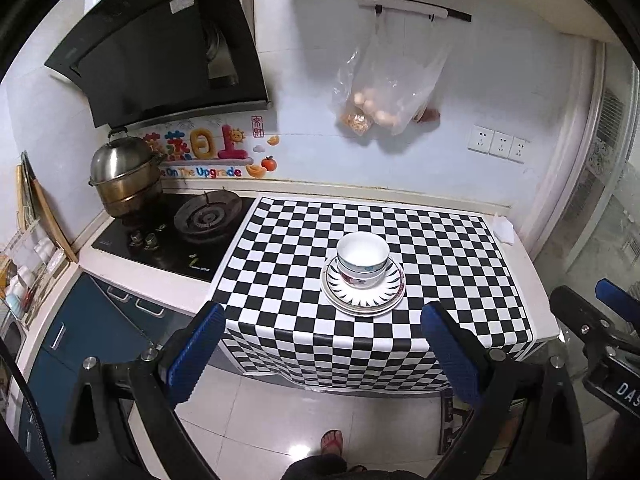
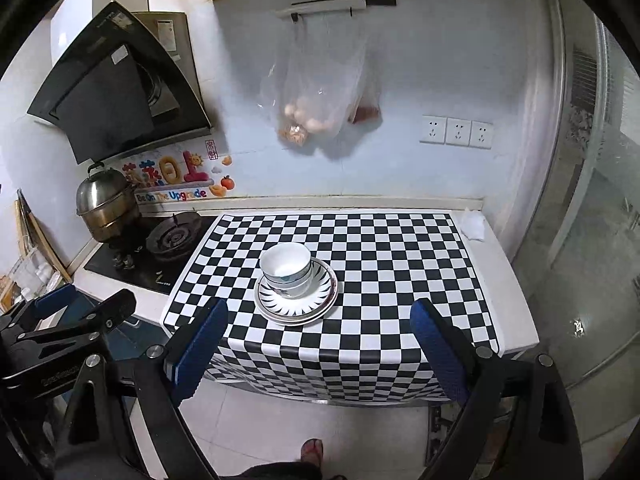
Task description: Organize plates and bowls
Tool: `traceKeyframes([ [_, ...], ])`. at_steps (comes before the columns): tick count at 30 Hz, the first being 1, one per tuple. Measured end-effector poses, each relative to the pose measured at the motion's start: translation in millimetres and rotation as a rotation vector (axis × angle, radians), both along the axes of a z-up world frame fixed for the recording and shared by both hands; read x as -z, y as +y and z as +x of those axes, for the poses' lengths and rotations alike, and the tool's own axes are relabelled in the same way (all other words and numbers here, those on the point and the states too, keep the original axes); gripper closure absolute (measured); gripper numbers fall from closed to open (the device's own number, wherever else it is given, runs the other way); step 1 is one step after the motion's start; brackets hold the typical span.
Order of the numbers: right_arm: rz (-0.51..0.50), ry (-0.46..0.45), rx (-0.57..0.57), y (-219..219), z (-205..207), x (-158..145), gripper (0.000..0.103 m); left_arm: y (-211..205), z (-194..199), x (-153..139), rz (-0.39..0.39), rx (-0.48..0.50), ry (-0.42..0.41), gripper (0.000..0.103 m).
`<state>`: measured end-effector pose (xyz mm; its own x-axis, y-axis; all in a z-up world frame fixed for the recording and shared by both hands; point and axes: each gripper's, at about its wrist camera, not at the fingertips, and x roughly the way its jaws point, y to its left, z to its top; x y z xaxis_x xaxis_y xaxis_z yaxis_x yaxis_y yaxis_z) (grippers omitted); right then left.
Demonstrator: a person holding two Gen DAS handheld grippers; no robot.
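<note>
White bowls (image 1: 362, 258) (image 2: 286, 266) sit nested one in another on a stack of plates (image 1: 380, 300) (image 2: 318, 304), the top plate with a dark spiky rim pattern. The stack rests mid-counter on a black-and-white checkered cloth (image 1: 440, 256) (image 2: 400, 264). My left gripper (image 1: 324, 344) is open, held back off the counter's front edge above the floor, with nothing between its blue pads. My right gripper (image 2: 320, 340) is likewise open and empty in front of the counter. Each gripper shows at the edge of the other's view.
A gas hob (image 1: 200, 220) with a steel steamer pot (image 1: 120, 176) lies left of the cloth under a black range hood (image 1: 160, 48). A plastic bag of food (image 1: 384, 88) hangs on the wall. Sockets (image 1: 496, 144) are at right. The person's sandalled foot (image 1: 332, 442) stands on the tiled floor.
</note>
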<state>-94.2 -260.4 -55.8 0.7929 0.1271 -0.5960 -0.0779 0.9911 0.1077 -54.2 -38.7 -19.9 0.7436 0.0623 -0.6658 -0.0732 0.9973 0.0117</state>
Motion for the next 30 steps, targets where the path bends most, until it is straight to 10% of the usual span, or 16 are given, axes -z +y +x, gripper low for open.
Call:
traceKeyframes([
  [30, -0.042, -0.012, 0.011, -6.7, -17.1, -5.6, 0.008, -0.1, -17.9, -8.3, 0.023, 0.014, -0.035, 0.003],
])
